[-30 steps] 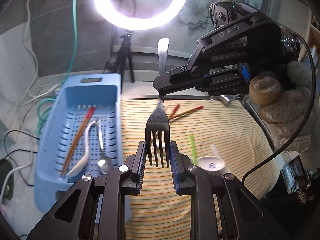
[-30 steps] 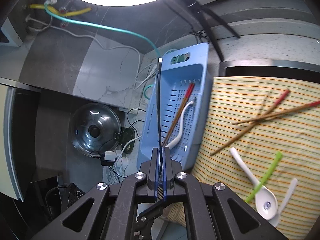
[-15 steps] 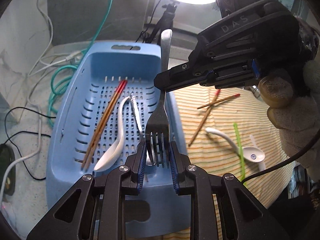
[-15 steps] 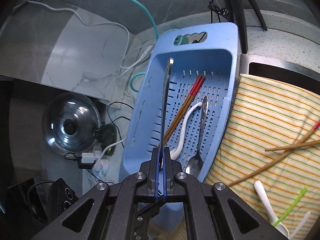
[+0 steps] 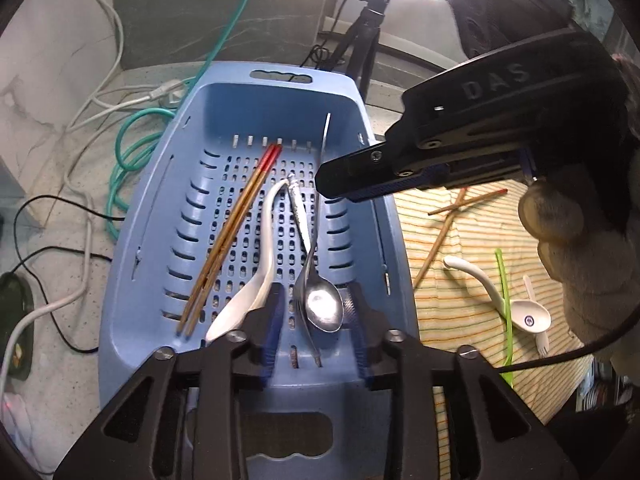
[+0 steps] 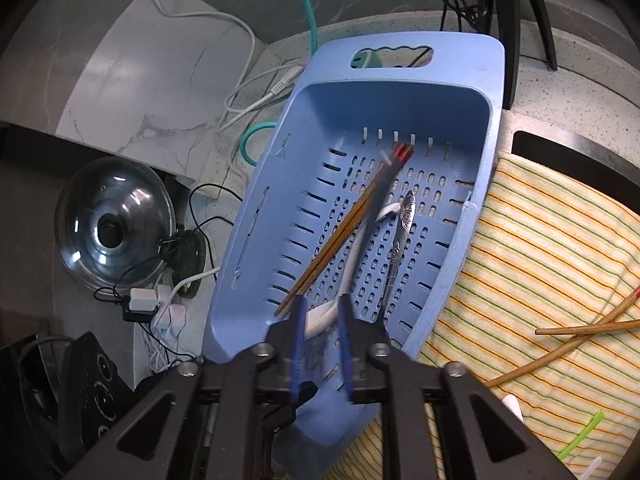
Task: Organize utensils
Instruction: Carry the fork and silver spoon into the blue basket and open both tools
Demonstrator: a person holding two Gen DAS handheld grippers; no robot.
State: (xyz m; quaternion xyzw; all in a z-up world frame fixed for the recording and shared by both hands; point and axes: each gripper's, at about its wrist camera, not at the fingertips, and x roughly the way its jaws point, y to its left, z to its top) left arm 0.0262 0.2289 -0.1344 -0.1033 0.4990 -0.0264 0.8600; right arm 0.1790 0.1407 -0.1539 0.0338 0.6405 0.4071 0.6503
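Note:
The blue slotted basket (image 5: 168, 216) holds red-tipped chopsticks (image 5: 236, 224), a white ceramic spoon (image 5: 264, 272) and a metal spoon (image 5: 320, 304). The metal fork (image 5: 316, 216) is seen edge-on among them, leaning over the metal spoon, free of both grippers. My left gripper (image 5: 316, 324) is open over the basket's near end. My right gripper (image 6: 322, 340) is open above the basket (image 6: 400, 80); the fork shows there as a blurred dark streak (image 6: 378, 200). The right gripper's body (image 5: 472, 136) hangs over the basket's right rim.
On the striped cloth (image 5: 452, 304) lie crossed chopsticks (image 5: 448, 220), a white spoon (image 5: 492, 292), a green stick (image 5: 506, 300) and a small white fork (image 5: 536, 320). Cables (image 5: 132, 148) and a pot lid (image 6: 112, 224) lie left of the basket. A tripod (image 5: 368, 28) stands behind.
Both grippers moved left from over the cloth to over the basket. The right gripper let go of the fork's handle and both jaws opened wide; the fork dropped into the basket.

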